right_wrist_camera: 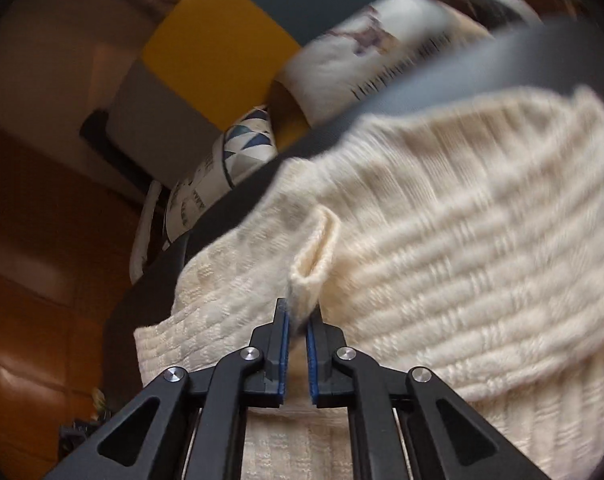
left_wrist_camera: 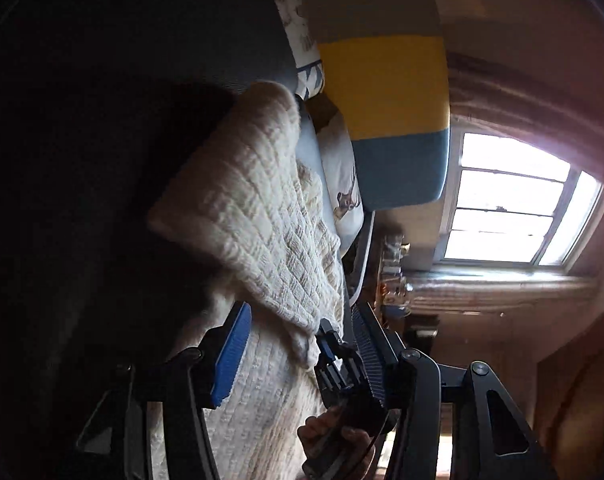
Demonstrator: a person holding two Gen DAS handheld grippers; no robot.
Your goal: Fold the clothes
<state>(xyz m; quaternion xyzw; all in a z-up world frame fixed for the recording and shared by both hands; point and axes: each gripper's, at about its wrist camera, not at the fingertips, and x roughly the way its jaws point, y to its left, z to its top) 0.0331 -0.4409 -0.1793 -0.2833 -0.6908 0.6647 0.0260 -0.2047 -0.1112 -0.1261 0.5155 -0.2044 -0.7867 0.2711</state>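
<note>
Cream knit sweater (right_wrist_camera: 441, 220), bunched, one fold pinched upright.

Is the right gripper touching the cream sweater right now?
Touching. In the right wrist view, the right gripper is shut on a raised fold of the sweater, with the knit pinched between its blue pads.

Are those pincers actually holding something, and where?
The right gripper pinches the cream knitted sweater by a raised fold. The left gripper is open, holding nothing.

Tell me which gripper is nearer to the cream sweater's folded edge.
Right. The right gripper pinches the cream sweater at that fold; the left gripper stands open around it, not gripping.
</note>
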